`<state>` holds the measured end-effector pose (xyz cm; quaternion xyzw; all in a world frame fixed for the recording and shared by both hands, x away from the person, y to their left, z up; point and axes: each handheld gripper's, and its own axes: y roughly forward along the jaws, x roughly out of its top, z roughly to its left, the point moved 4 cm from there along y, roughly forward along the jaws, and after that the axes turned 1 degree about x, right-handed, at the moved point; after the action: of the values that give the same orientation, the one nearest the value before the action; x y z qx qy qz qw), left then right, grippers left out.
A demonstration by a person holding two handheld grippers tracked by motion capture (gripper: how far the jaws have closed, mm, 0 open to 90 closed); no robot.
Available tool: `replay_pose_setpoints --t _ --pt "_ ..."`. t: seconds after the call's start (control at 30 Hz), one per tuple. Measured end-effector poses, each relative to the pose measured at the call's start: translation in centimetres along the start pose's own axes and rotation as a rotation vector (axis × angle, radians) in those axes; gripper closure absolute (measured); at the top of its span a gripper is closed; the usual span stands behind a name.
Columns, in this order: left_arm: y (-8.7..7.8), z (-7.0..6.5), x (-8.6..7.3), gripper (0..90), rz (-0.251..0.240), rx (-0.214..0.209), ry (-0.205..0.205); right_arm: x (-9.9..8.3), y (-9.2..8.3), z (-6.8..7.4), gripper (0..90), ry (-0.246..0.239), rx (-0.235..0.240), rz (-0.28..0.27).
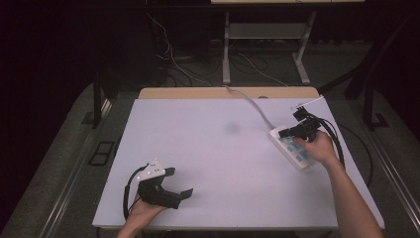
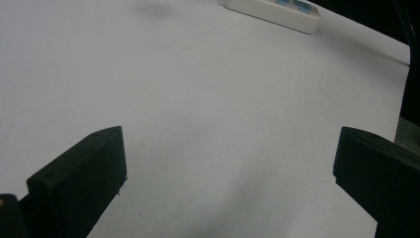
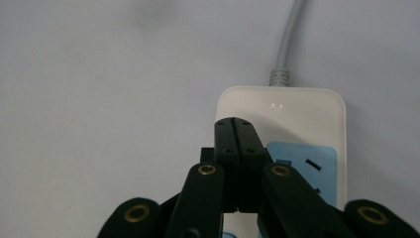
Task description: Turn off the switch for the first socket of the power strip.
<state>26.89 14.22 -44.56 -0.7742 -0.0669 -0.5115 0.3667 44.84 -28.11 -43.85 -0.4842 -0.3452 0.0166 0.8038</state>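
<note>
A white power strip (image 1: pixel 298 157) with blue socket faces lies at the right of the white table top (image 1: pixel 223 148), and its grey cord (image 1: pixel 253 105) runs off toward the far edge. My right gripper (image 1: pixel 283 133) hovers over the strip's cord end with its jaws pressed together and nothing between them. In the right gripper view the shut tips (image 3: pixel 236 122) sit above the strip (image 3: pixel 297 111), just short of the cord (image 3: pixel 289 39); whether they touch it I cannot tell. My left gripper (image 1: pixel 179 182) rests near the front left, open and empty, and the left gripper view (image 2: pixel 228 148) confirms this.
A wooden table edge (image 1: pixel 228 92) shows behind the white top. Beyond it, cables and metal desk legs (image 1: pixel 227 49) stand on the dark floor. From the left gripper view the power strip (image 2: pixel 277 9) lies far off at the top.
</note>
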Motion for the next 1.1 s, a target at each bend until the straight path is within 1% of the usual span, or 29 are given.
replay_pose_setpoints --t 0.03,0.13,0.27,0.33,0.37,0.5,0.53,0.6,0.63,0.8,0.93,1.03,1.1 --pt "0.0 0.01 0.0 0.0 0.0 0.001 -0.001 -0.2 0.22 -0.03 89.7 -0.005 -0.003 0.016" --pt "0.02 0.03 -0.02 0.0 0.002 -0.001 0.002 -0.34 0.43 -0.05 89.7 -0.006 -0.009 0.024" --pt "0.02 0.02 -0.04 0.0 0.004 -0.001 0.001 -0.42 0.49 -0.11 89.8 -0.008 -0.01 0.022" --pt "0.02 0.0 -0.04 0.0 0.004 -0.002 0.001 -0.38 0.49 0.04 89.8 -0.029 -0.033 0.026" --pt "0.03 0.0 -0.04 0.0 0.004 -0.003 0.001 -0.4 0.52 0.21 89.9 -0.05 -0.049 0.025" --pt "0.07 -0.02 -0.05 0.0 0.005 -0.004 0.006 -0.57 0.51 0.19 90.0 -0.051 -0.049 0.009" --pt "0.08 -0.04 -0.05 0.0 0.006 -0.005 0.007 -0.72 0.49 0.11 90.0 -0.042 -0.044 -0.006" --pt "0.07 -0.08 -0.05 0.0 0.007 -0.005 0.01 -0.79 0.48 0.14 90.0 -0.037 -0.044 -0.011" --pt "0.08 -0.09 -0.05 0.0 0.007 -0.005 0.009 -0.84 0.48 0.18 90.0 -0.043 -0.052 -0.015" --pt "0.09 -0.19 -0.02 0.0 0.006 -0.009 0.01 -0.75 0.52 0.3 90.0 -0.052 -0.063 -0.008" --pt "0.05 -0.25 -0.03 0.0 0.005 -0.011 0.013 -0.78 0.5 0.28 90.0 -0.04 -0.06 -0.008" --pt "0.03 -0.2 -0.04 0.0 0.005 -0.009 0.012 -0.71 0.53 0.34 90.0 -0.044 -0.067 -0.001" --pt "0.02 -0.2 -0.03 0.0 0.003 -0.009 0.011 -0.67 0.58 0.26 90.0 -0.031 -0.062 0.005"
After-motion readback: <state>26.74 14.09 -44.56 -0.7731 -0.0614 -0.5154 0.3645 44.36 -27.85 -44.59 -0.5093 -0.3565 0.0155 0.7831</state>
